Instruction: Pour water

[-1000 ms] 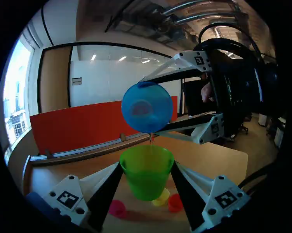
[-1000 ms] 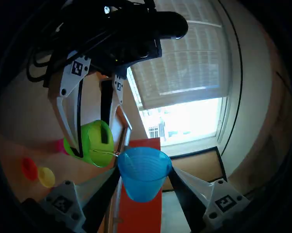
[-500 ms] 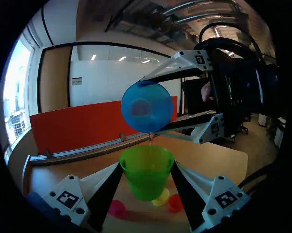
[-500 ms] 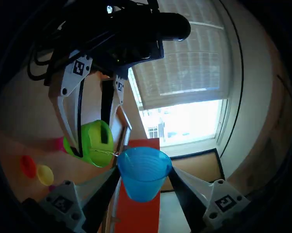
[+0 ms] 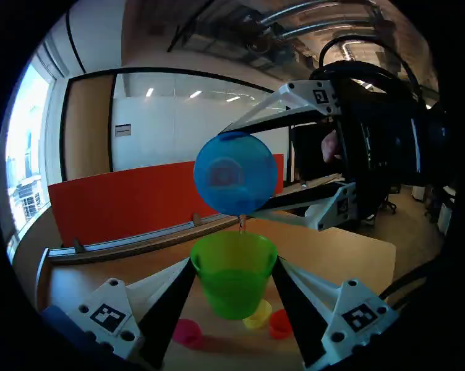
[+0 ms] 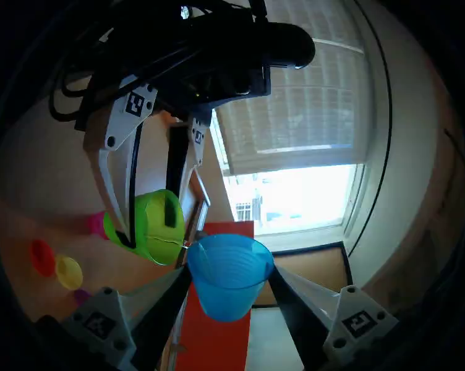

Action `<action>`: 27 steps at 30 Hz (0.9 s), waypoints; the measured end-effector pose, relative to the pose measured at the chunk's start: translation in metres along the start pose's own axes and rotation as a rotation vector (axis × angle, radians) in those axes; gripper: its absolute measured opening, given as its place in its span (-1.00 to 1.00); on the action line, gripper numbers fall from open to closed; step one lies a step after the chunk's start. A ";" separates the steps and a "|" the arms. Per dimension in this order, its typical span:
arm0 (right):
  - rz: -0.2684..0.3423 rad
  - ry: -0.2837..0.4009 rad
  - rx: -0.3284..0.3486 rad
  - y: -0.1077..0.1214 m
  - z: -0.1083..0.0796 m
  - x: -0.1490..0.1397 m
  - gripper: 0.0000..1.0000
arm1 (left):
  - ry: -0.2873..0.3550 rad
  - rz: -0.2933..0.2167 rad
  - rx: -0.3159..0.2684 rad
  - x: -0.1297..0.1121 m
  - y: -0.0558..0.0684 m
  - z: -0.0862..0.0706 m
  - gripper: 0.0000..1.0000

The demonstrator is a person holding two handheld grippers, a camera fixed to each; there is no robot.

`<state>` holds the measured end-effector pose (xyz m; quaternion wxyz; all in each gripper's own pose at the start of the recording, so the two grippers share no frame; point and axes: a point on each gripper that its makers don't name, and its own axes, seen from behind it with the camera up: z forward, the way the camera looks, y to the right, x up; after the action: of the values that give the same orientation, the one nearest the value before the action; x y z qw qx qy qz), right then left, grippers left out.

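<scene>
In the left gripper view, my left gripper (image 5: 233, 290) is shut on a green cup (image 5: 234, 275) holding water, upright above the wooden table (image 5: 331, 253). Just above it a blue cup (image 5: 235, 172) lies tipped on its side, held by my right gripper (image 5: 266, 167), and a thin stream of water (image 5: 241, 224) falls from its rim into the green cup. In the right gripper view, my right gripper (image 6: 230, 297) is shut on the blue cup (image 6: 229, 275); the green cup (image 6: 152, 227) sits at its rim, between the fingers of my left gripper (image 6: 149, 216).
Small pink (image 5: 187, 331), yellow (image 5: 257, 314) and red (image 5: 279, 324) cups lie on the table under the green cup. A red partition (image 5: 121, 201) and a wooden rail (image 5: 133, 244) run along the table's far edge. A window (image 6: 294, 195) is bright behind the blue cup.
The blue cup has shifted slightly to the right over the green cup, and the right gripper view has turned a little. Water keeps running into the green cup.
</scene>
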<state>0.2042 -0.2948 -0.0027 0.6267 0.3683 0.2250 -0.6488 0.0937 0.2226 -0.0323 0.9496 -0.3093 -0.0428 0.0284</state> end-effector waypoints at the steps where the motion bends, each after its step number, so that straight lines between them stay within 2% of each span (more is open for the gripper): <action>1: -0.003 -0.001 -0.001 0.000 0.000 0.000 0.81 | 0.000 0.000 0.000 0.000 0.000 0.000 0.70; 27: -0.063 -0.007 -0.009 0.001 0.001 0.001 0.81 | -0.002 0.003 -0.003 0.000 0.002 -0.001 0.70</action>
<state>0.2045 -0.2964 -0.0025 0.6082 0.3561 0.2373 -0.6685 0.0937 0.2236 -0.0338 0.9490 -0.3109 -0.0434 0.0300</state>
